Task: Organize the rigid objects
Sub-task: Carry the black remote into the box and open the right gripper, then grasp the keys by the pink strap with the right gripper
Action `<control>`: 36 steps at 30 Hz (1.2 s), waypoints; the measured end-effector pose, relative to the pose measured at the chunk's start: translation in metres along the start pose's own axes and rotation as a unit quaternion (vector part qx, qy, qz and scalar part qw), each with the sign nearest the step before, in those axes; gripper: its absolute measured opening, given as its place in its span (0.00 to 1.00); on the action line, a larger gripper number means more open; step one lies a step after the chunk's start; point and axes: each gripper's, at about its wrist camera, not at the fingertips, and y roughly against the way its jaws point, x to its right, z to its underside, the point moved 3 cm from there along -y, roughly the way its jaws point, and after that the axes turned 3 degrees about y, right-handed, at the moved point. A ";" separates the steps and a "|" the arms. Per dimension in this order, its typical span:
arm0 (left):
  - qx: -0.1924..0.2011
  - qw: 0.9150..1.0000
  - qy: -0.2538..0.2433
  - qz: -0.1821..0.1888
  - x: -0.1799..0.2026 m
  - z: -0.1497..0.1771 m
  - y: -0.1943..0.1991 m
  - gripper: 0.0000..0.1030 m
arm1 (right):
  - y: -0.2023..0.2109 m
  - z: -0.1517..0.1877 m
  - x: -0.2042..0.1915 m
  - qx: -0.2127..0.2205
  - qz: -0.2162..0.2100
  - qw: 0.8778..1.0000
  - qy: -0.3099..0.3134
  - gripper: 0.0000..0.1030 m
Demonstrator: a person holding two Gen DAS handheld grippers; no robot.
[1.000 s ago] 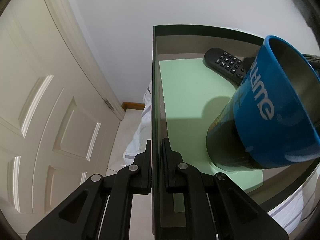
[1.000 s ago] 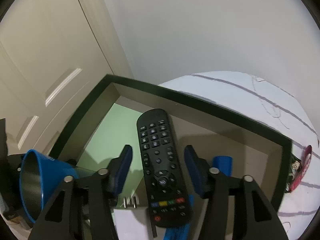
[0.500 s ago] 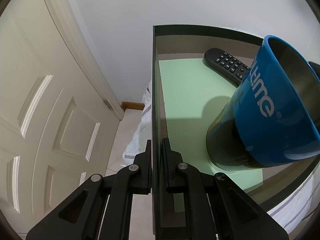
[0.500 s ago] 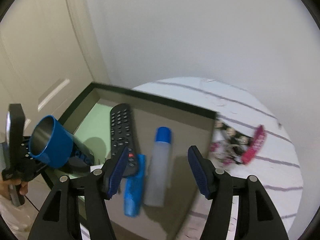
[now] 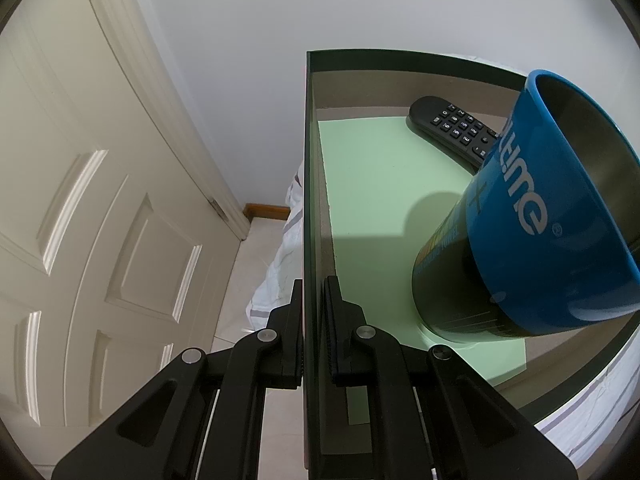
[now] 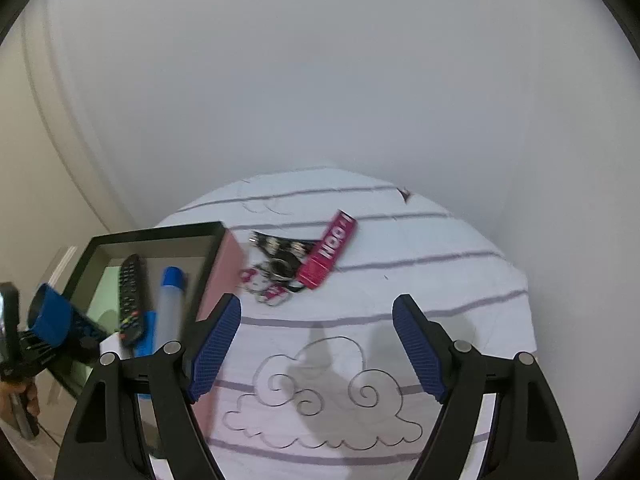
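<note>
My left gripper [image 5: 313, 320] is shut on the left wall of the dark-rimmed box [image 5: 312, 160], which has a green floor. Inside, a blue mug [image 5: 540, 220] leans tilted on a dark cylinder [image 5: 448, 280], with a black remote [image 5: 452, 128] behind it. My right gripper [image 6: 318, 344] hangs over the white bed sheet to the right of the box [image 6: 160, 234]; its jaws are opening and nothing is between them. The right wrist view also shows the remote [image 6: 130, 296], a blue-capped bottle [image 6: 170, 304] and the mug [image 6: 48, 316] in the box.
A bunch of keys and charms [image 6: 276, 276] with a pink strap [image 6: 328, 250] lies on the sheet beyond the right gripper. A cream door [image 5: 100, 200] and a white wall stand to the left of and behind the box. A hand [image 6: 16, 400] shows at the left edge.
My right gripper has swung right, away from the box and out over the bed, and its jaws have spread wider. The remote stays in the box. My left gripper has not moved.
</note>
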 end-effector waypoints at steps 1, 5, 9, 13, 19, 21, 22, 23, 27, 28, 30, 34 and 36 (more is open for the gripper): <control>0.000 1.000 0.000 -0.001 0.000 0.000 0.000 0.06 | -0.010 0.002 0.004 -0.013 -0.003 1.000 -0.008 0.78; 0.000 1.000 0.001 0.000 0.002 0.000 0.000 0.06 | -0.037 0.009 0.007 -0.039 -0.010 0.999 -0.009 0.78; -0.002 1.000 0.000 0.000 0.000 0.000 0.000 0.06 | -0.063 0.007 -0.005 -0.055 -0.035 0.998 -0.004 0.78; -0.002 1.000 -0.002 -0.001 0.000 0.000 0.000 0.06 | -0.086 -0.002 -0.015 -0.067 -0.058 0.996 -0.013 0.78; -0.001 1.000 -0.003 -0.002 0.003 0.000 0.000 0.06 | -0.113 -0.012 -0.011 -0.078 -0.063 0.994 -0.049 0.78; -0.002 1.000 -0.003 -0.003 0.004 0.000 0.000 0.06 | -0.120 -0.012 -0.007 -0.084 -0.059 0.993 -0.059 0.78; -0.002 1.000 -0.004 -0.004 0.004 0.000 0.000 0.06 | -0.124 -0.012 -0.004 -0.086 -0.067 0.992 -0.066 0.78; -0.002 1.000 -0.004 -0.005 0.005 0.000 0.000 0.06 | -0.126 -0.013 -0.003 -0.086 -0.071 0.991 -0.068 0.78; -0.001 1.000 -0.005 -0.005 0.006 0.000 0.001 0.06 | -0.127 -0.015 0.001 -0.076 -0.083 0.992 -0.065 0.75; -0.001 1.000 -0.005 -0.005 0.006 0.000 0.001 0.06 | -0.126 -0.014 -0.001 -0.079 -0.074 0.993 -0.051 0.71; -0.002 1.000 -0.005 -0.005 0.006 0.000 0.001 0.06 | -0.126 -0.014 -0.003 -0.083 -0.052 0.995 -0.027 0.55; -0.001 1.000 -0.005 -0.005 0.006 0.000 0.001 0.06 | -0.117 -0.008 0.004 -0.088 -0.057 0.994 -0.018 0.34; -0.002 1.000 -0.004 -0.004 0.006 0.000 0.001 0.06 | -0.109 -0.003 0.007 -0.087 -0.061 0.994 -0.012 0.28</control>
